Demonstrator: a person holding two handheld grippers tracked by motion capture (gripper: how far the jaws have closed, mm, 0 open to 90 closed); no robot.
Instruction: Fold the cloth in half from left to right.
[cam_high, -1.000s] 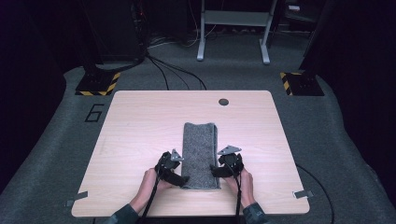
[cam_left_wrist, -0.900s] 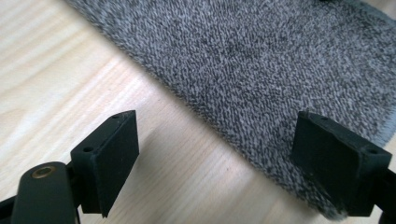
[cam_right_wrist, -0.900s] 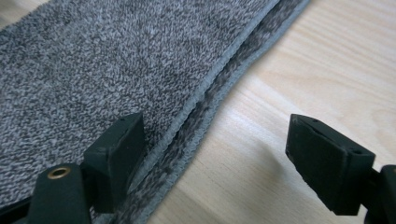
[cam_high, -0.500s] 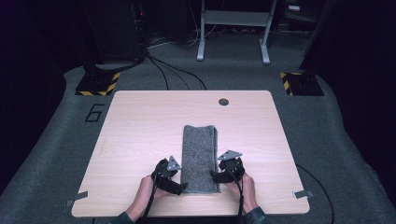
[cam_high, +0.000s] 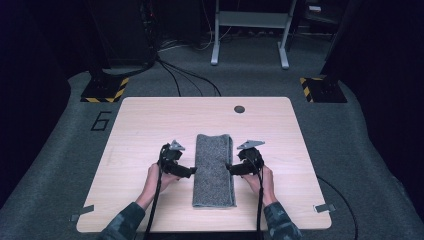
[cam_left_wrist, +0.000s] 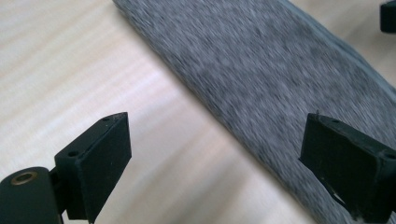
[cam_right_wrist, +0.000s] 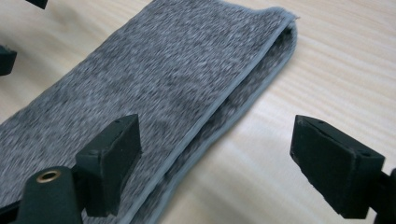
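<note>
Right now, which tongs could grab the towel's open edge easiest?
Probably the right tongs: their open jaws straddle the layered open edge of the folded grey towel. The left tongs, also open, face its smooth folded side.

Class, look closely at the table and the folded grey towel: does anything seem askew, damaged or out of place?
Nothing stands out. The folded grey towel lies flat and straight on the table; its layered hemmed edges line up neatly in the right gripper view.

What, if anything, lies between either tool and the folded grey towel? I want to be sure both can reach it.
Nothing visible. The left tool and right tool flank the towel, jaws open, with bare table between.
</note>
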